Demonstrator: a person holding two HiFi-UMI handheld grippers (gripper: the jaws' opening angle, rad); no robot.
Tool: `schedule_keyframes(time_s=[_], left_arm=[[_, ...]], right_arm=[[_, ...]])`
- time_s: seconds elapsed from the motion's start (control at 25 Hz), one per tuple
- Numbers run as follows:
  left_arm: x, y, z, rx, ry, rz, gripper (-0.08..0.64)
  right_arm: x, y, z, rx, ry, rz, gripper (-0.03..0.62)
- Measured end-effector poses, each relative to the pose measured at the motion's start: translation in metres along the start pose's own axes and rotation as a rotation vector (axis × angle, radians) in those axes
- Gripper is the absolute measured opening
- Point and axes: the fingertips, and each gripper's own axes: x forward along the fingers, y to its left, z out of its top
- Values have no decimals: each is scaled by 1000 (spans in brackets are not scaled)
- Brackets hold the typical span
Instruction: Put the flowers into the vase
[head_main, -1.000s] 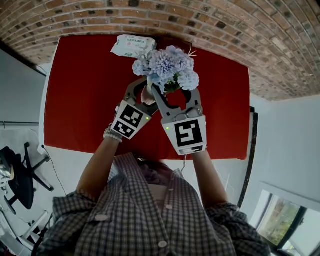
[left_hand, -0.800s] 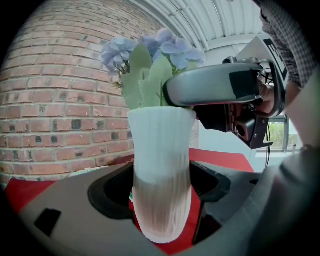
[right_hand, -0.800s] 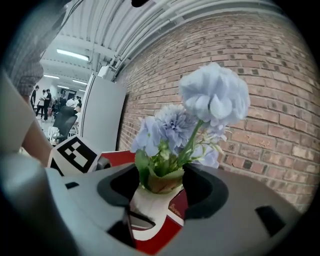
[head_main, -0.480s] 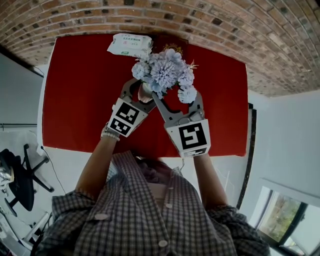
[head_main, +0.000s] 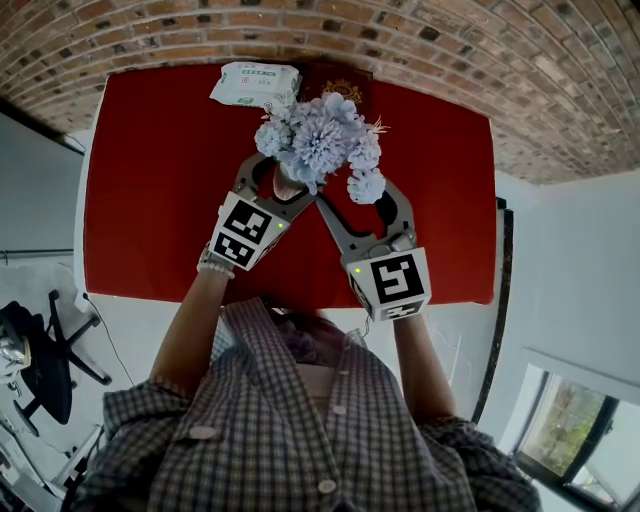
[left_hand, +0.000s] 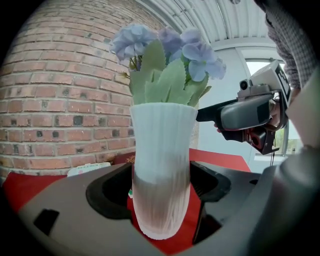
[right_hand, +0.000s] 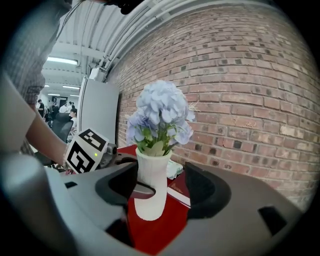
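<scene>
A white ribbed vase stands on the red table, and my left gripper is shut on its lower body. A bunch of pale blue flowers with green leaves sits in the vase's mouth. From above the blooms hide nearly all of the vase. My right gripper is just right of the bunch; its jaws have just been opening and stand wide with nothing pressed between them. In the right gripper view the vase and flowers stand a little ahead of the jaws, untouched.
A pack of wet wipes and a dark red book lie at the table's far edge against the brick wall. The red table stretches to both sides. An office chair stands on the floor at left.
The right gripper has drawn back toward the person and to the right, away from the flowers, with its jaws spreading. The flowers stay in the vase, and the left gripper has kept still.
</scene>
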Motion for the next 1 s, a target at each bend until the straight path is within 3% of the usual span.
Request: schedule_keyframes(time_s=[0.56,0.68,0.72,0.88,1.0], left_arm=[[-46,14,-11,-58,8,76,351],[-63,21,-12,-67,13,108,340],[-68,23,-12,-71,14,121,320],[-90,30,-3,-81,-4,179,123],[-102,30,9,-65,-28,203,47]], right_arm=[[-17,-3,-33,80,55,-43,290],[-20,-3,-32,67,39,-68,246],[-21,-2,-31,53,34,-80,217],[-28,-1,-25,38,8,-119,77],[-33,-2,-19,81,-29,-136,8]])
